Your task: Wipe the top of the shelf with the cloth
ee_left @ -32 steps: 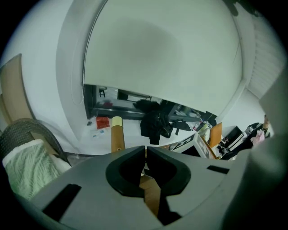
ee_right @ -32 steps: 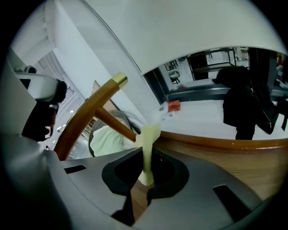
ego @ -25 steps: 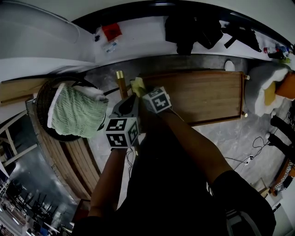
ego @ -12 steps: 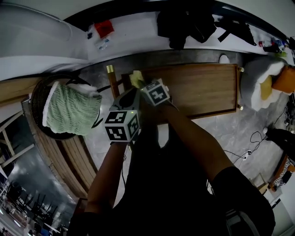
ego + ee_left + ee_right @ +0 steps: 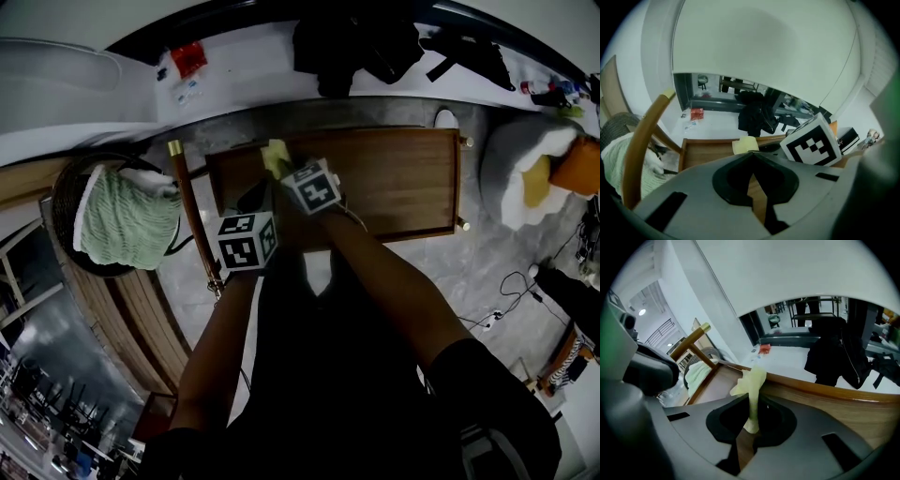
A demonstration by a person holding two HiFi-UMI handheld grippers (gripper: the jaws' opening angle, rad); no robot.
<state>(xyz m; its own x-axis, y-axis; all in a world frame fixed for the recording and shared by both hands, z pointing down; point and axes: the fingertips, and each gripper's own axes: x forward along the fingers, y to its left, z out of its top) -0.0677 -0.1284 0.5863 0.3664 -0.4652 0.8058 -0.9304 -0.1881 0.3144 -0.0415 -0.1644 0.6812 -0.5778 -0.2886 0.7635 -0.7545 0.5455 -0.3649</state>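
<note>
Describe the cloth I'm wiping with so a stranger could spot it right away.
Find the long wooden shelf top in the middle. Near its far left edge, the cloth is pinched in the right gripper. It is small and pale yellow, unlike the bigger green knit fabric to the left.

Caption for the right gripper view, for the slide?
Right gripper pinches a pale yellow cloth over the wooden shelf top.

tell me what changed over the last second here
The right gripper has slid the yellow cloth along the shelf top, away from its left end and toward the middle. The left gripper has come along and is now by the shelf's near left corner. Unchanged: the right jaws are clamped on the cloth and the left jaws are shut on nothing. The head camera shifted too.
</note>
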